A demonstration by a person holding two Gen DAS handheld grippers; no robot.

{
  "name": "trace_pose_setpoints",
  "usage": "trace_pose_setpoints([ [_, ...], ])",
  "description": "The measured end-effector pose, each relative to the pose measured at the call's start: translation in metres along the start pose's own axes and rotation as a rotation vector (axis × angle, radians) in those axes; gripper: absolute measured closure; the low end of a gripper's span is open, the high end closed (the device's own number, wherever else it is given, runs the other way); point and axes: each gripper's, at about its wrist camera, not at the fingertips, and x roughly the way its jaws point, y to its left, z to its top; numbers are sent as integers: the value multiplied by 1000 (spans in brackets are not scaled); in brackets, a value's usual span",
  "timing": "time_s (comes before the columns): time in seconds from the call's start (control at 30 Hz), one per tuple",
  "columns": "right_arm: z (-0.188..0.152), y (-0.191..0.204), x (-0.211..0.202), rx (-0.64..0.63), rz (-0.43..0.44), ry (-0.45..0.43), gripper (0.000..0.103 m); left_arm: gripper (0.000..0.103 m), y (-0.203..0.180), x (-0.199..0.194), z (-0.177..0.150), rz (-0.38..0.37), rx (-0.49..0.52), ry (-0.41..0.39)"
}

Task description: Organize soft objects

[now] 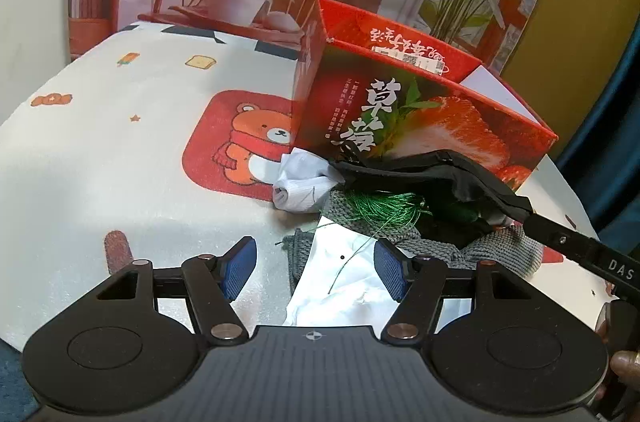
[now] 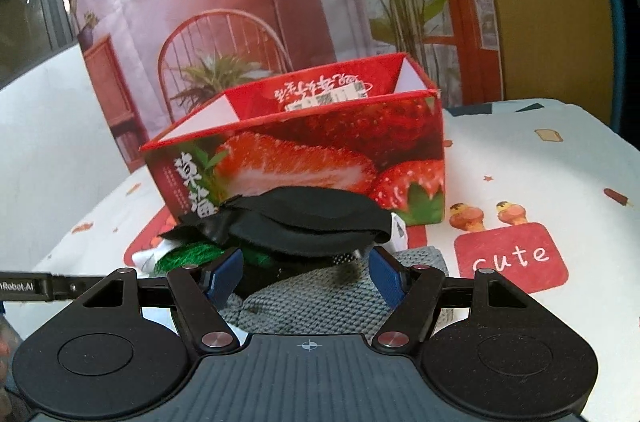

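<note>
I am at the picking-up step. Both my left tool and right tool are half open, holding nothing. The black soft cloth tops the pile before the red strawberry cardboard box. Next I close on it.

Left gripper pointed downward, blue pads parted, nothing pinched. Right gripper angled down likewise, jaws apart, gripping nothing. A fingertip showed at frame edge.

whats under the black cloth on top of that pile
Under the black cloth lie a bundle of green thread, a grey knitted piece and white fabric. Whatever sits deeper in the pile is covered.
</note>
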Motion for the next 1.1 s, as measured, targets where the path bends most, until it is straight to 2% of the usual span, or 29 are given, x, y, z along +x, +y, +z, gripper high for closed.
trace_pose_setpoints([
  [0.17, -1, -10, 9, 59, 54, 0, 37, 36, 0, 5, -1, -5, 1, 14],
  [0.37, 2, -25, 26, 157, 53, 12, 36, 36, 0, 7, -1, -4, 8, 18],
  [0.57, 9, -40, 37, 245, 55, -15, 37, 36, 2, 10, 2, 5, -1, 22],
  [0.63, 10, -41, 40, 241, 48, -21, 40, 37, 1, 11, 3, 5, -2, 20],
  [0.73, 10, -43, 44, 253, 46, -15, 52, 38, 2, 14, 8, 1, -16, 21],
  [0.8, 9, -45, 47, 261, 34, -1, 78, 42, 4, 15, 13, -5, -32, 15],
  [0.83, 8, -47, 48, 260, 19, 10, 82, 45, 4, 15, 16, -8, -39, 12],
  [0.93, 4, -51, 48, 272, 21, 7, 85, 50, 3, 18, 26, -31, -62, 4],
  [1.1, 1, -49, 48, 242, 13, 4, 86, 50, -3, 34, 40, -82, -99, 33],
])
